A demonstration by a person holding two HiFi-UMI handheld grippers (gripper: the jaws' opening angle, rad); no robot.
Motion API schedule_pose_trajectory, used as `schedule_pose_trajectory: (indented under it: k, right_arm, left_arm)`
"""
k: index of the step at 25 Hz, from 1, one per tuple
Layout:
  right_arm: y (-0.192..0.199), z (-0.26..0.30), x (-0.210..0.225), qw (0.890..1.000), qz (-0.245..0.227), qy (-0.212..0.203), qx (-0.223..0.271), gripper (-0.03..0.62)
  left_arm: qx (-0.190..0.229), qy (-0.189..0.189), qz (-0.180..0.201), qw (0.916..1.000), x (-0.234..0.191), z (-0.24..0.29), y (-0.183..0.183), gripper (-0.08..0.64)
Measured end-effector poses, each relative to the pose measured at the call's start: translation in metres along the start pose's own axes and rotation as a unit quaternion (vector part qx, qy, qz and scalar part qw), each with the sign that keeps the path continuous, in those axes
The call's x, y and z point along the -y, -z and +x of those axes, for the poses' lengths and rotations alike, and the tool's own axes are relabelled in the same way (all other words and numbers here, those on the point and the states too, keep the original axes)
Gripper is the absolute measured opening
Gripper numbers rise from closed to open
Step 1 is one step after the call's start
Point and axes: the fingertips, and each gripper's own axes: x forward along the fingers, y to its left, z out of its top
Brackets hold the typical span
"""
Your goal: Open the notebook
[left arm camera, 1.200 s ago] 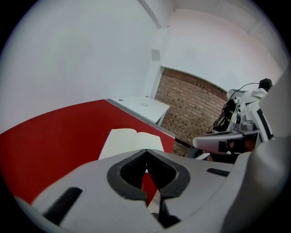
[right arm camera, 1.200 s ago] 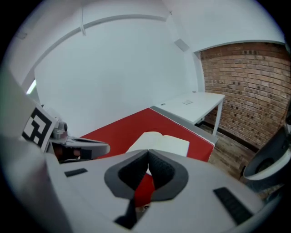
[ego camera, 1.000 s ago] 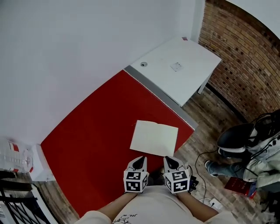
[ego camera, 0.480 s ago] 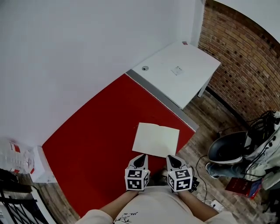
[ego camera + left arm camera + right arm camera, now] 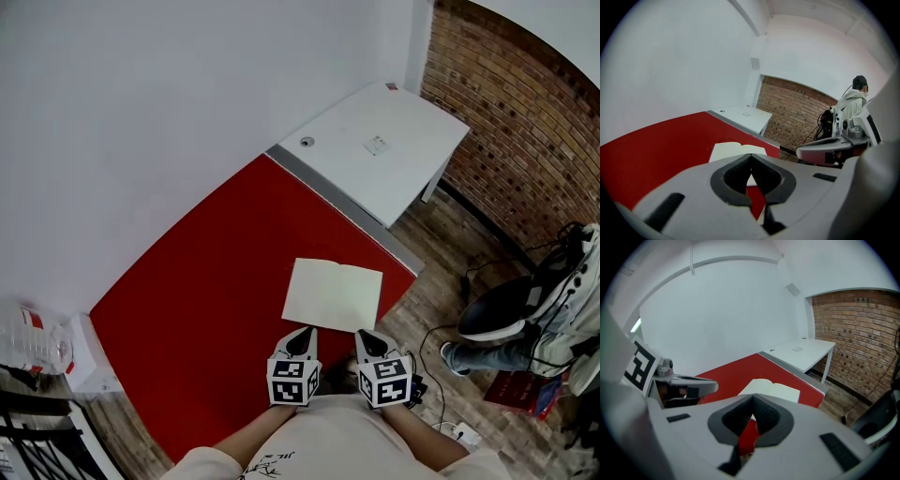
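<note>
since a second earlier, only the person (image 5: 492, 356) by the black chair (image 5: 511, 307) at the right edge had shifted. the notebook (image 5: 333, 295) had stayed put, lying open and flat with pale pages up on the red table (image 5: 206, 281), near its right edge. my left gripper (image 5: 303, 334) and right gripper (image 5: 366, 336) hovered side by side just in front of it, not touching it, each with jaws closed together on nothing.

Bare office-like workroom: a red table (image 5: 206, 281) ahead of the fingers (image 5: 302, 340), a white desk (image 5: 375, 150) beyond it, brick wall (image 5: 525, 141) and wooden floor (image 5: 441, 234) to their right
</note>
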Motion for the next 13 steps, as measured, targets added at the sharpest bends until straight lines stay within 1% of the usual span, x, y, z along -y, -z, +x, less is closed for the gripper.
schedule_pose_trajectory:
  k: [13]
  right_arm:
    - [-0.0061, 0.0034, 0.0011, 1.0, -0.011, 0.0, 0.01, 0.006]
  left_arm:
    - [0.011, -0.001, 0.0, 0.9999, -0.0029, 0.0042, -0.0036, 0.006]
